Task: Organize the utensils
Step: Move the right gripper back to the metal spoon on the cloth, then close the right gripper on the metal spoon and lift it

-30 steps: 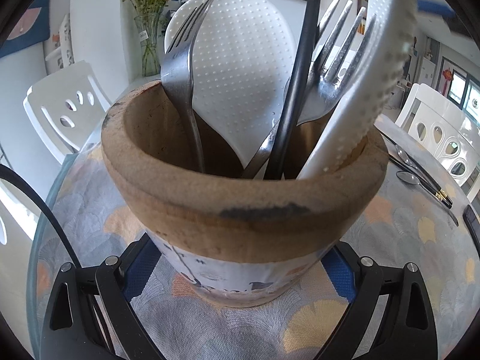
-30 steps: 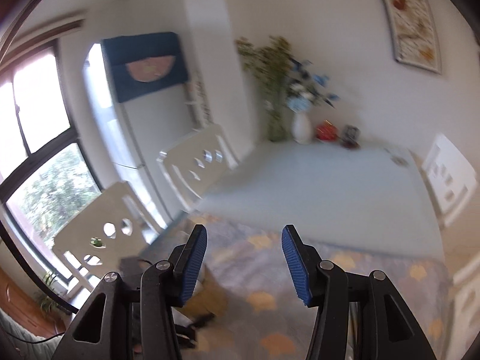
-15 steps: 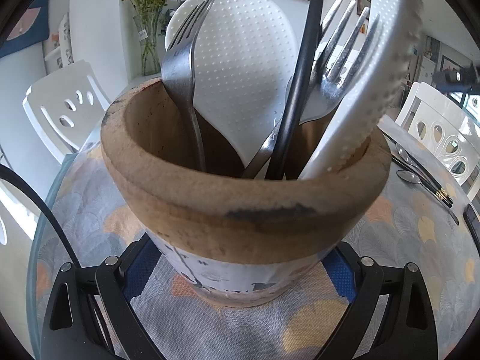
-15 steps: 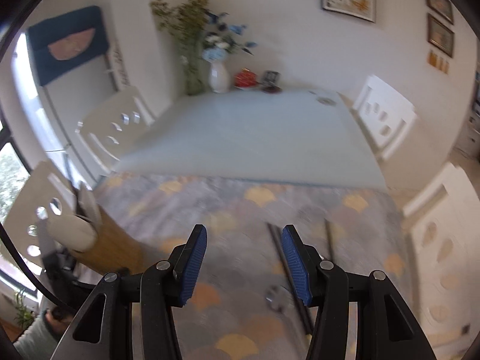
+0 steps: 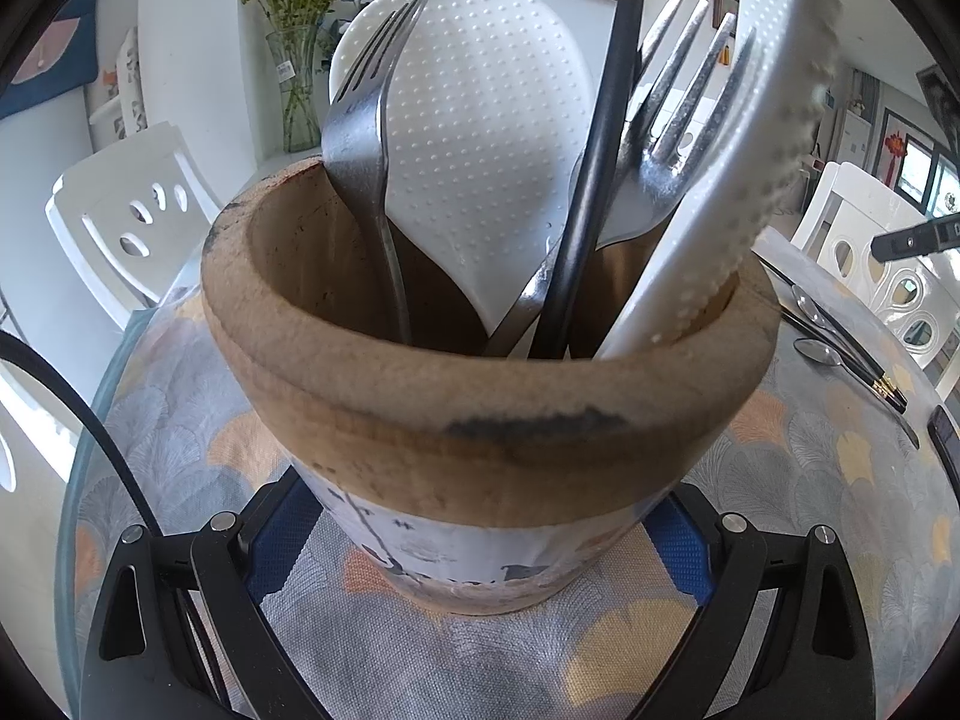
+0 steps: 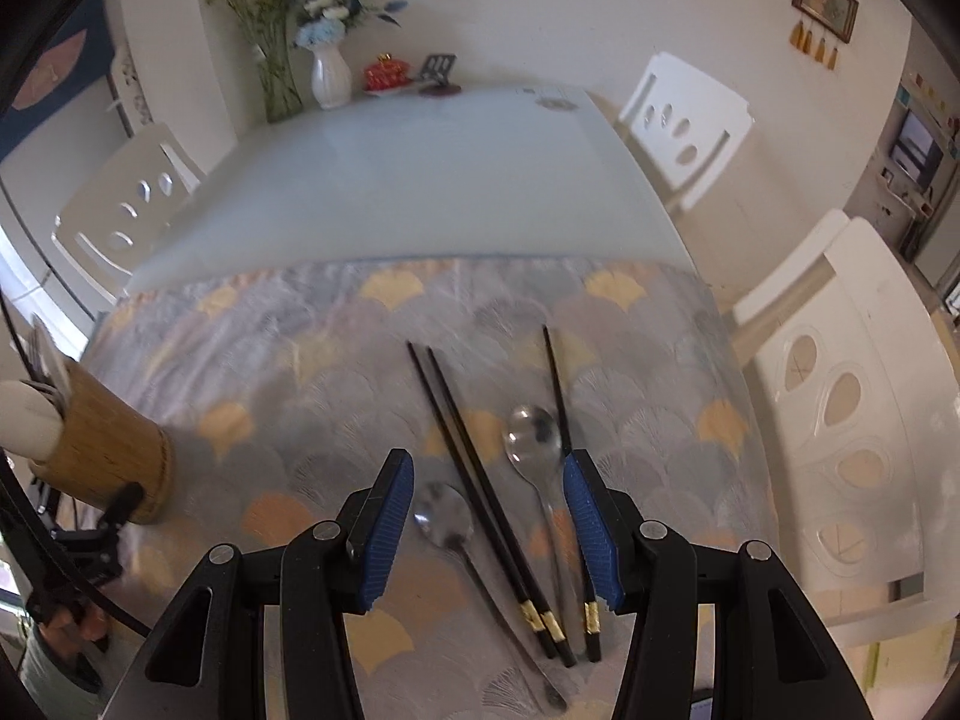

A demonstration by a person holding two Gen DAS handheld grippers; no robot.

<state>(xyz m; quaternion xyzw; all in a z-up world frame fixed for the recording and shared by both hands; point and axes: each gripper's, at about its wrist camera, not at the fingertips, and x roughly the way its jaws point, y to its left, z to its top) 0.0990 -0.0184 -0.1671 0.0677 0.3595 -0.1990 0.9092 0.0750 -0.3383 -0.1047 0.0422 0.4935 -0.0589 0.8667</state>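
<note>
The left gripper is bracketing the base of a wooden utensil holder, its blue-padded jaws sitting against either side of the pot in a clamp. Standing in the holder are two steel forks, a black chopstick and two white dimpled rice paddles. Well off to the side, the right gripper is hanging over loose cutlery on the tabletop, its jaws spread with nothing between the pads; directly beneath the gap are lying a pair of black chopsticks with gold bands and a small steel spoon, while a second spoon and a single chopstick are resting just inside the right-hand pad. The utensils are lying on a grey cloth printed with yellow and orange fan-shaped leaves, covering the near end of a pale, glossy tabletop. White chairs with oval cut-outs are ringing the table, and at its far end a glass vase of dried stems and a white vase of blue flowers are standing against the wall. The holder's rim looks rough and worn, with a dark scuff, above a painted white band.
</note>
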